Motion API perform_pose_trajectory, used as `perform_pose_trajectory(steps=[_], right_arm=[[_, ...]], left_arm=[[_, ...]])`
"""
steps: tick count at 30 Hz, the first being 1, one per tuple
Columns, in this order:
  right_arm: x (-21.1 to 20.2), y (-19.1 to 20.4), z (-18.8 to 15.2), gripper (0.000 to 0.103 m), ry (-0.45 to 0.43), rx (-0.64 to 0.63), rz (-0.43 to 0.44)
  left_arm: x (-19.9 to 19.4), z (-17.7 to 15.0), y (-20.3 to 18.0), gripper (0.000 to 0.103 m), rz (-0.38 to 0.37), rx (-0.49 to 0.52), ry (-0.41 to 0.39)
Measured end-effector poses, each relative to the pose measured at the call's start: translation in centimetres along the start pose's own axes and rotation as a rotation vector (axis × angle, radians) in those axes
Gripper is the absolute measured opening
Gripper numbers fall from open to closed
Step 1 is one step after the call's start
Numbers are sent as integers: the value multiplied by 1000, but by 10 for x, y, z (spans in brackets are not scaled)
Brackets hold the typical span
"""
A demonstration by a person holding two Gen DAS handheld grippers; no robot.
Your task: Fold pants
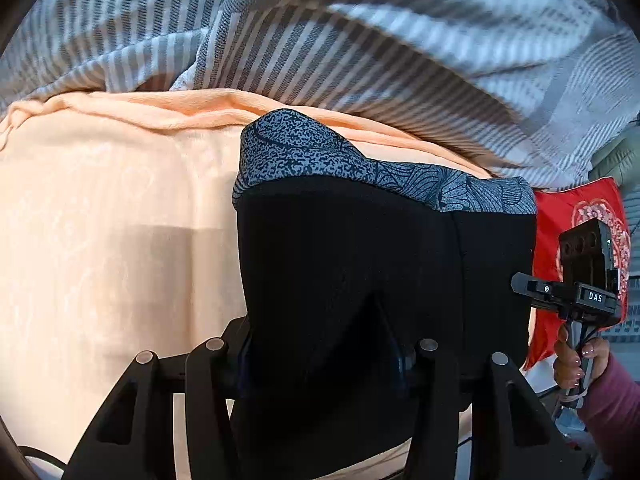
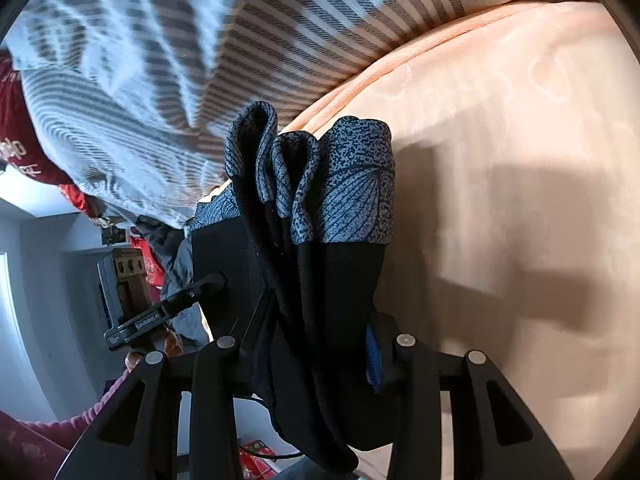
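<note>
Both black two-finger grippers, left (image 1: 320, 360) and right (image 2: 316, 360), clamp black pants with a blue-grey patterned waistband (image 1: 360, 248). Beneath the pants lies a peach bedsheet (image 1: 100, 220). Beyond them, a grey-striped duvet (image 1: 360, 40).

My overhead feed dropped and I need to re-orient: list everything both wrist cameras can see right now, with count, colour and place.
pants: one, black with a grey-blue patterned band, held between both grippers above the bed.
sheet: one, peach, spread over the bed beneath the pants.
striped blanket: one, grey and white, bunched along the far side of the sheet.
red cloth: one, red with a pale round print, past the bed's edge behind the right gripper.
left gripper: one, black, closed on the pants' black fabric.
right gripper: one, black, closed on a gathered bunch of the pants.
hand: one, on the right gripper's handle, pink sleeve behind it.
</note>
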State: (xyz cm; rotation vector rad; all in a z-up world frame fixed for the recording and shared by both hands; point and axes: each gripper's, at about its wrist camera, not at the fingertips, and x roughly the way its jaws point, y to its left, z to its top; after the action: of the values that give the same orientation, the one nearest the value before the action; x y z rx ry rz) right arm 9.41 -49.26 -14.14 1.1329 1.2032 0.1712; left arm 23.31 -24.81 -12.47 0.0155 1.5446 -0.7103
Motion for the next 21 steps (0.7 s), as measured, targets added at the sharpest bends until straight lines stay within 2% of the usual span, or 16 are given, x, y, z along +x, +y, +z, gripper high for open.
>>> perform_pose_trajectory(steps=[3,10,16,20,21], right_arm=[[-9,4,-15,42,9,-1,17],[-25,-3,-58,42,14,20,26],[-27,-29,-89,42,-6,66,-16],[-20,-42,-98,42,-12,80,-80],[-19,-42,-100,42,-23,80,-86]], left_arm=[[-10,-16,-15,52,7,-17,-12],[-23,-60,-18,52,9,-40,2],[-7,-89,-5,52,-2,-42,38],[12,-102,2,52,48,-38,57],[12,-104,3,52,52,-37,41]])
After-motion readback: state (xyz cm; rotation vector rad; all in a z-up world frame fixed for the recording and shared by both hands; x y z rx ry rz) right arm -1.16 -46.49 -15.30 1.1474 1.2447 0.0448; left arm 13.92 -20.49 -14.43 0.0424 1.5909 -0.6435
